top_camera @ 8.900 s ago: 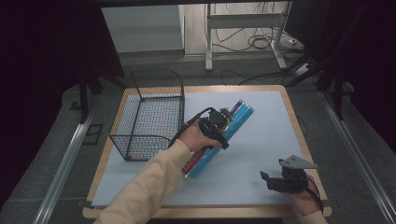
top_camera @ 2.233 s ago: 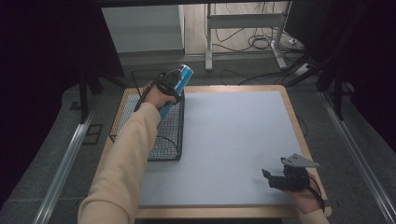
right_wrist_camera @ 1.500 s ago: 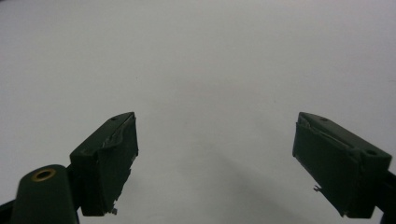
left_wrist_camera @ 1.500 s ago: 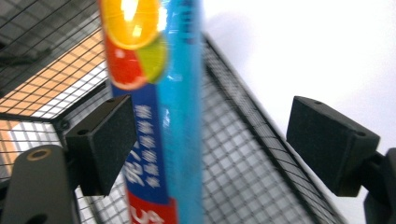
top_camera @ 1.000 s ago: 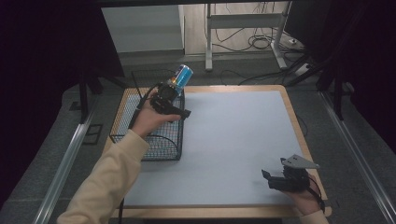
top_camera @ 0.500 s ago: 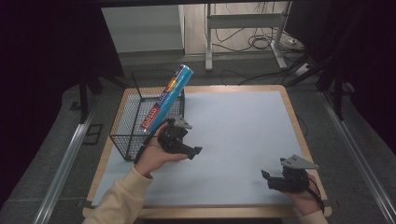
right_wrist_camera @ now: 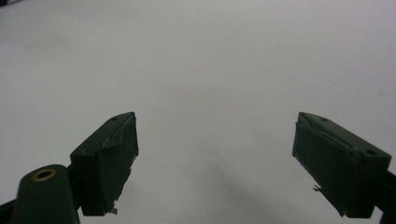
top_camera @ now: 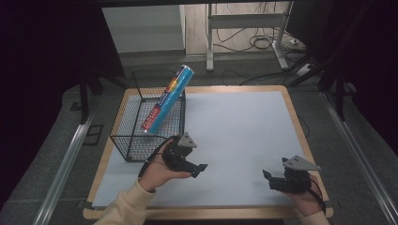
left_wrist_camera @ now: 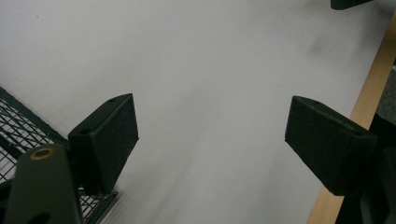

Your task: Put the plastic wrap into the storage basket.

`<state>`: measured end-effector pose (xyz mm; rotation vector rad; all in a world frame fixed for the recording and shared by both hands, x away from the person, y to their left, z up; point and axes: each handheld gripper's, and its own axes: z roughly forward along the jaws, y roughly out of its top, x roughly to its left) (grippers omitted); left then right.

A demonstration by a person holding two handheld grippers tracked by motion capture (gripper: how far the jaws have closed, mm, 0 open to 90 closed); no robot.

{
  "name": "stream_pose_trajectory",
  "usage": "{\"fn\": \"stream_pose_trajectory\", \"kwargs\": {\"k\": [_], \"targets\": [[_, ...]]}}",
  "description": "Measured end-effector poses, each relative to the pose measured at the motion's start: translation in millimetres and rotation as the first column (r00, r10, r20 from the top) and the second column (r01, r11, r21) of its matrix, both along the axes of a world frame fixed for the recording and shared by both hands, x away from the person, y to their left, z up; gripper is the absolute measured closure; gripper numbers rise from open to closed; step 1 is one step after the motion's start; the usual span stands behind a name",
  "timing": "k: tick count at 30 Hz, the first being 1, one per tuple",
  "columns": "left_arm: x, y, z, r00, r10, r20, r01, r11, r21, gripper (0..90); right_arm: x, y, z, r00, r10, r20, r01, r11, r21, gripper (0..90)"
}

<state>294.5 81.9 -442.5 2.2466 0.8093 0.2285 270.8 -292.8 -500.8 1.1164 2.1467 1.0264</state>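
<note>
Low in the left half of the high view, the left tool [top_camera: 187, 161] hung over the tabletop [top_camera: 244, 136] with its jaws wide and nothing between them, having just eased slightly closed. Since a second ago it had let go and drawn back toward the person. Up-frame from it, the blue tube [top_camera: 168, 99] leaned in the wire basket [top_camera: 141, 140], top past the rim. At lower right, the right tool [top_camera: 274, 180] rested, wide and empty. Placement looked done.

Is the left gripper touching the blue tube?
Apart. The high view shows the left gripper over the mat, open, with a clear gap to the blue tube, which leans out of the basket.
</note>
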Motion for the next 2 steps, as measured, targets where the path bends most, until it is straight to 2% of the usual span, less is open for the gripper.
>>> {"fn": "stream_pose_trajectory", "kwargs": {"k": [2], "targets": [[-0.8, 2.0, -0.5, 0.9999, 0.010, 0.006, -0.010, 0.9999, -0.005, 17.4, -0.2, 0.2, 0.4, 0.9999, 0.008, 0.008, -0.008, 1.0000, 0.005, 14.6]]}}
